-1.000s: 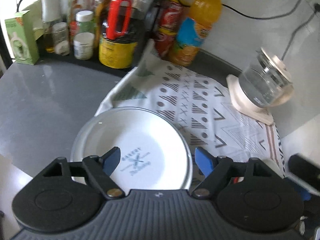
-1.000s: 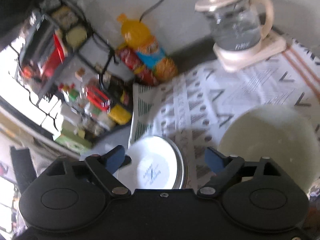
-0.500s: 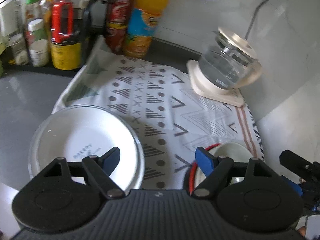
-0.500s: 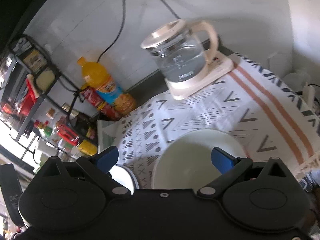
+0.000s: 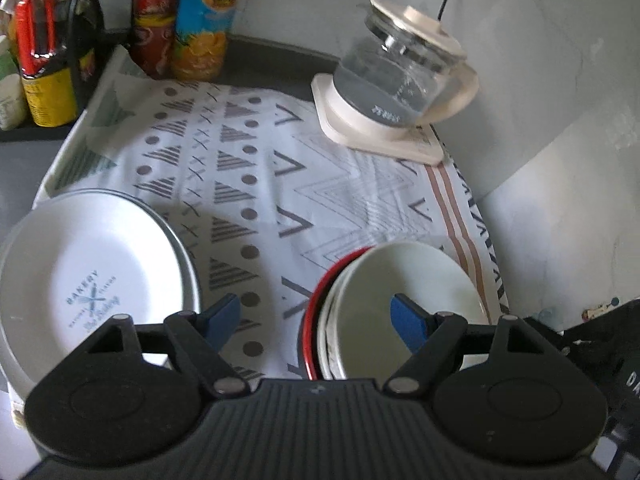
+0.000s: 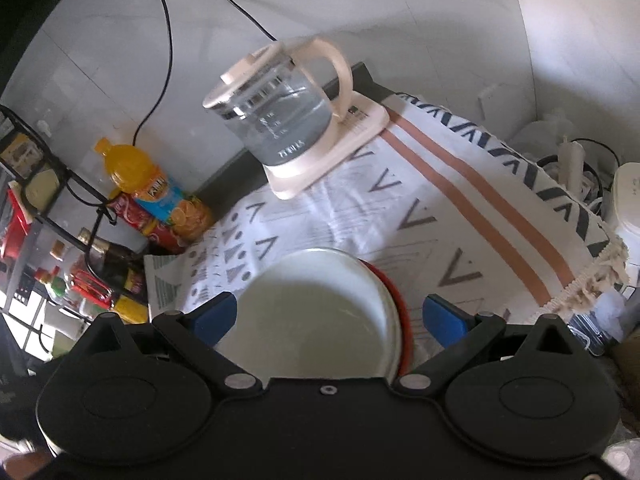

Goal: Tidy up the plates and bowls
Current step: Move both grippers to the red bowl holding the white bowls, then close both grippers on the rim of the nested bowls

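A white plate point(image 5: 92, 272) with blue print lies at the left of the patterned cloth point(image 5: 280, 184). At the cloth's near right stands a stack of white bowls point(image 5: 404, 280) nested in a red-rimmed one point(image 5: 310, 320). My left gripper point(image 5: 314, 316) is open above the cloth. Its left finger is beside the plate and its right finger is over the top bowl. In the right wrist view the bowl stack point(image 6: 316, 312) sits between the fingers of my open right gripper point(image 6: 330, 315). The pads stand just off the stack's sides. The red rim point(image 6: 402, 312) shows at the stack's right.
A glass kettle point(image 5: 400, 76) on a cream base stands at the cloth's far right, near the wall. An orange juice bottle point(image 5: 204, 20), a red can and jars on a black rack point(image 6: 60, 208) line the back left. Cables and white appliances point(image 6: 624, 200) lie past the cloth's fringed right edge.
Both views have swung to the right. The plate slid to the left of the left wrist view and the bowl stack came in. The right gripper came down around the bowl stack.
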Demonstrator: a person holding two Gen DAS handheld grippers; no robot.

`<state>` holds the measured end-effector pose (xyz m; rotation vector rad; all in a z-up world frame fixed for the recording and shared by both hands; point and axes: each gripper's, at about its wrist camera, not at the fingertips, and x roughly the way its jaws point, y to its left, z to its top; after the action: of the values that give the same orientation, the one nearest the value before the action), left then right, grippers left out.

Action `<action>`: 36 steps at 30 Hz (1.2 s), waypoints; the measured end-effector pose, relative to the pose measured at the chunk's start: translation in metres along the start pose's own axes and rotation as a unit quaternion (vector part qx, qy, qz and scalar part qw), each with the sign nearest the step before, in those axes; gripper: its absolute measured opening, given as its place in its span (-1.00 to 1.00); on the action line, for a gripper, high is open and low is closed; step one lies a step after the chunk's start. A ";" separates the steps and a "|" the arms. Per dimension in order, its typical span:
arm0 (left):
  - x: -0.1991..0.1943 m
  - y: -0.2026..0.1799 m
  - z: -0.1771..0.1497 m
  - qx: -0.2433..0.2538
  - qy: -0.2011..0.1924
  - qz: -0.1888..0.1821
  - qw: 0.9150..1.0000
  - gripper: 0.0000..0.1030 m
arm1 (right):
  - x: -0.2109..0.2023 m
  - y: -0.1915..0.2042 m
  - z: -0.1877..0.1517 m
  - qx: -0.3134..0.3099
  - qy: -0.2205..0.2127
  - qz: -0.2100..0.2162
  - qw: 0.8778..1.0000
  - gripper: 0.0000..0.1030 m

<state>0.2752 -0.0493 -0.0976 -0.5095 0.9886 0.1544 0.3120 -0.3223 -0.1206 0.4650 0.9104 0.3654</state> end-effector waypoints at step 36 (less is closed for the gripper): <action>0.070 0.012 -0.026 -0.042 0.071 -0.019 0.996 -0.43 | 0.063 -0.042 -0.037 0.026 0.100 -0.015 0.994 0.09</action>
<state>0.2902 -0.0587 -0.1712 -0.6223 1.1131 0.1284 0.3213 -0.3187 -0.2044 0.4684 1.1233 0.3656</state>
